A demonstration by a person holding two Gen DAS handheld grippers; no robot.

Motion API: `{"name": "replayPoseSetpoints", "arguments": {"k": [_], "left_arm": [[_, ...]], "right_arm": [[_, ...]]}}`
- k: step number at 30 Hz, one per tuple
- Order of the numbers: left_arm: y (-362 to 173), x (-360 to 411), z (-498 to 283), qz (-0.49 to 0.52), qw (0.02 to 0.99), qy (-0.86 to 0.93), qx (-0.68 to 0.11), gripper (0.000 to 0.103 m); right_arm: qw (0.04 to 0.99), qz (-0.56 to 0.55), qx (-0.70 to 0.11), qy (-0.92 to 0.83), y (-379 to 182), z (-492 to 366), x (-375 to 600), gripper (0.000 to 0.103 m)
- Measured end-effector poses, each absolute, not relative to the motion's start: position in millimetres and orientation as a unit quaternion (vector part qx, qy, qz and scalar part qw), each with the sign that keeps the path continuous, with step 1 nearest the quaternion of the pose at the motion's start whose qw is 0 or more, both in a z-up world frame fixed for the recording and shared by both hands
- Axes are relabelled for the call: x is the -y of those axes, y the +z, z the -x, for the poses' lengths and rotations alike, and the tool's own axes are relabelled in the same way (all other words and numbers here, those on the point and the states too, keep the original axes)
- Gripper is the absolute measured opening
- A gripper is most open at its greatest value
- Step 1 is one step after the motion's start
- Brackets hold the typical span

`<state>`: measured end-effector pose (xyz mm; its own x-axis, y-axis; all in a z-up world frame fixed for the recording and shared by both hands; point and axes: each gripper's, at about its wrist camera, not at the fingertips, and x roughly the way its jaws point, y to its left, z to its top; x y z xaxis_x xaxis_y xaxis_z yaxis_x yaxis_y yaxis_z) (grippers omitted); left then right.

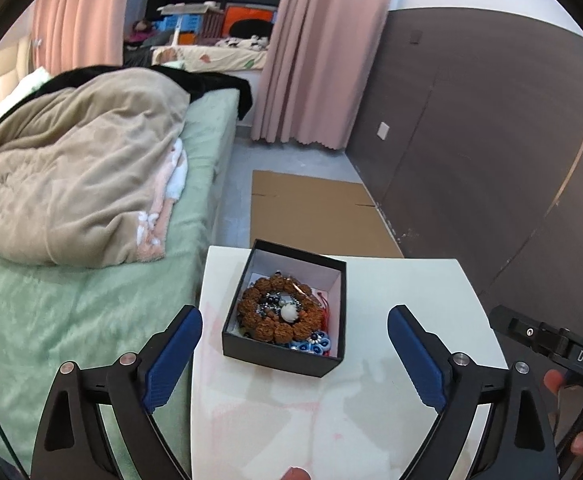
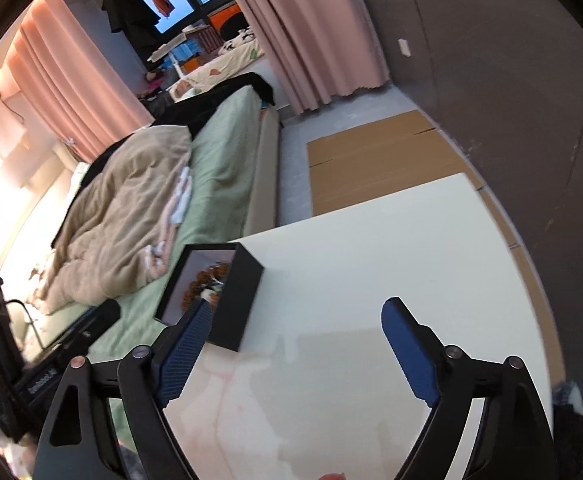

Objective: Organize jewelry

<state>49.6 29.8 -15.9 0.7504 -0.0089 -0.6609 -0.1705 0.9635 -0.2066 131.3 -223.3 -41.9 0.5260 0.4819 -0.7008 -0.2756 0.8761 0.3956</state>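
A black open box (image 1: 333, 362) with a white lining stands on the white table (image 1: 411, 288). Inside it lie a brown beaded bracelet (image 1: 251, 308), a white bead (image 1: 290, 313), a red cord (image 1: 326, 309) and blue beads (image 1: 311, 346). My left gripper (image 1: 294, 324) is open and empty, just in front of the box, with its blue pads (image 1: 171, 356) to either side. In the right wrist view the box (image 2: 239, 300) sits at the left, tilted in the frame, with the bracelet (image 2: 199, 282) showing inside. My right gripper (image 2: 295, 316) is open and empty, to the right of the box.
A bed with a green sheet (image 1: 51, 320) and a beige blanket (image 1: 79, 184) lies left of the table. Flat cardboard (image 1: 311, 208) lies on the floor beyond the table. A dark wall (image 1: 491, 140) stands at the right. Pink curtains (image 1: 311, 48) hang behind.
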Motion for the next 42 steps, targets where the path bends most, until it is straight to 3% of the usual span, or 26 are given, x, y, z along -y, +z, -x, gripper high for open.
{"name": "replayPoseSetpoints", "arguments": {"k": [6, 17, 42], "left_arm": [[-13, -16, -37, 0.097, 0.935, 0.033, -0.340, 0.100], [-8, -8, -23, 0.100, 0.944, 0.012, -0.314, 0.103], [-5, -10, -25, 0.103, 0.941, 0.060, -0.318, 0.102]], "right_arm": [[0.874, -0.096, -0.424, 0.216, -35, -116, 226, 0.103], [0.887, -0.130, -0.395, 0.202, -34, -93, 248, 0.103], [0.899, -0.074, -0.399, 0.168, -17, -95, 260, 0.103]]}}
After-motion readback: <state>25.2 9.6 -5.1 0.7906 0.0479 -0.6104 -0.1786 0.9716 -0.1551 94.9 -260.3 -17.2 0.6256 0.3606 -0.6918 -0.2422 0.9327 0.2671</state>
